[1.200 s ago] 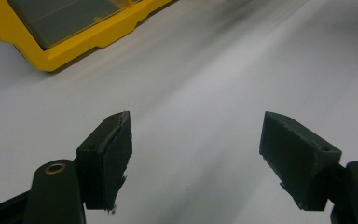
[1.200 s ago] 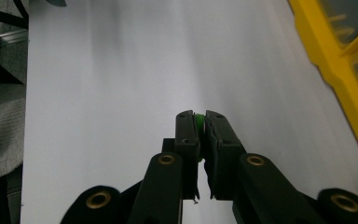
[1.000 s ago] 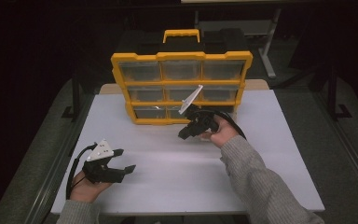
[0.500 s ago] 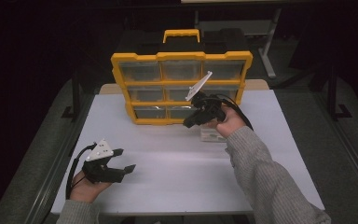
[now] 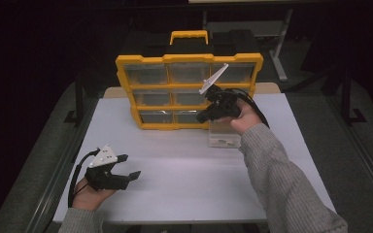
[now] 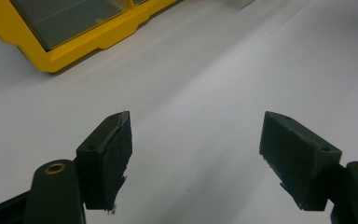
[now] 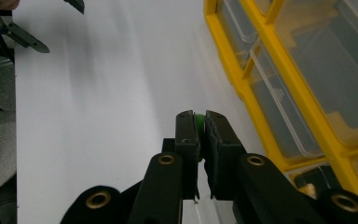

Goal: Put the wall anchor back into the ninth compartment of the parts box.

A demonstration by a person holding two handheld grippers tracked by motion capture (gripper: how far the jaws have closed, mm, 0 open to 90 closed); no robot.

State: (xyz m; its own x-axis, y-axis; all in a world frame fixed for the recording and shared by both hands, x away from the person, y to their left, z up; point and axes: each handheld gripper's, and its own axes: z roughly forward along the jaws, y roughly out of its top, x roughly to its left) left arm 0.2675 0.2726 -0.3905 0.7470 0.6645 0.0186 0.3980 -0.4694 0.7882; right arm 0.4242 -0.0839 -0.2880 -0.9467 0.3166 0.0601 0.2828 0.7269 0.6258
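Note:
A yellow organizer [image 5: 189, 92] with clear drawers stands upright at the back of the white table [image 5: 189, 184]. My right gripper [image 5: 200, 116] hangs in front of its middle and lower drawers, at the right side. Its jaws are shut on a small green piece [image 7: 199, 122], seen edge-on in the right gripper view [image 7: 198, 119], with the organizer [image 7: 279, 70] beside it. My left gripper [image 5: 128, 167] rests in a hand near the front left of the table, jaws wide open and empty [image 6: 196, 140]. A corner of the organizer [image 6: 74, 32] shows ahead of it.
A clear plastic drawer [image 5: 223, 136] lies on the table just in front of the organizer's right end, below my right hand. A black case with a yellow handle [image 5: 188, 36] sits behind the organizer. Dark floor surrounds the table edges.
My right gripper has risen and drifted right, from the organizer's bottom row to its middle row, still holding the green piece. The clear drawer on the table is now uncovered. The left gripper stayed put.

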